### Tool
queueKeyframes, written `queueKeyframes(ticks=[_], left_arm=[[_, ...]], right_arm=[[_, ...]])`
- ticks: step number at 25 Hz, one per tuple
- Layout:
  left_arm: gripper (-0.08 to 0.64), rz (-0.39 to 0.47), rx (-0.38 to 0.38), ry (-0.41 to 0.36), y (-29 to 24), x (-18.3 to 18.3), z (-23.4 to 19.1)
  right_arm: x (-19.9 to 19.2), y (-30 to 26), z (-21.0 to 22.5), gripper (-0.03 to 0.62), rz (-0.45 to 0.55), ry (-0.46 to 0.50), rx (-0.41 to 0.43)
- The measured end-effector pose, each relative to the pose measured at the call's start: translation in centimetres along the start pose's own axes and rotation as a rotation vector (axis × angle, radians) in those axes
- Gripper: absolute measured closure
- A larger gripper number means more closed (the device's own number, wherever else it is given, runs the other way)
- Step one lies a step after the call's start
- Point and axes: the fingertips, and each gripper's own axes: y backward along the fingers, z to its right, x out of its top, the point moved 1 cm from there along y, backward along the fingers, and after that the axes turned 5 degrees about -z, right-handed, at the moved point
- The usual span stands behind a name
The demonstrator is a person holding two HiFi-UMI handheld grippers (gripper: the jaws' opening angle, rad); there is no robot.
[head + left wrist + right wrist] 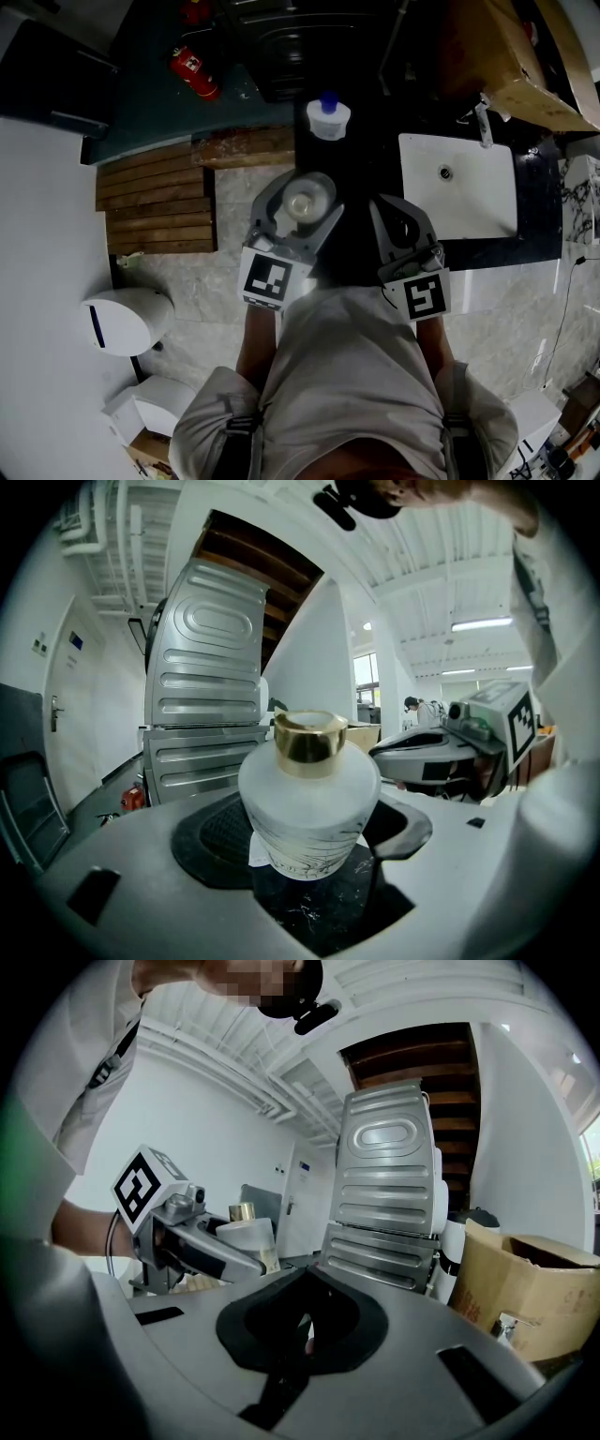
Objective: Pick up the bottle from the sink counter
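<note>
A frosted white bottle (pixel 309 799) with a gold cap sits between the jaws of my left gripper (pixel 314 850), which is shut on its body. In the head view the bottle (pixel 302 202) is at the left end of the black marble counter (pixel 366 169). Black marble shows just beneath it, and I cannot tell whether it still touches. My right gripper (pixel 396 206) hovers beside it to the right, over the counter in front of the white sink (pixel 459 183). Its jaws (pixel 305 1330) are shut on nothing. The right gripper view shows the left gripper (pixel 187 1241) holding the bottle (pixel 246 1232).
A second white bottle with a blue cap (pixel 328 117) stands farther back on the counter. A cardboard box (pixel 506 47) lies at the back right. A wooden pallet (pixel 159 202), a red fire extinguisher (pixel 195 73) and a white bin (pixel 127 319) are on the floor to the left.
</note>
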Motion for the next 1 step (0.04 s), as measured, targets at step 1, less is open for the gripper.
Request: queueKeyframes(ticks=[1], left_arm=[[0.235, 0.004, 0.000, 0.004, 0.05, 0.12, 0.10]], right_arm=[[-0.01, 0.11, -0.04, 0.598, -0.002, 0.002, 0.001]])
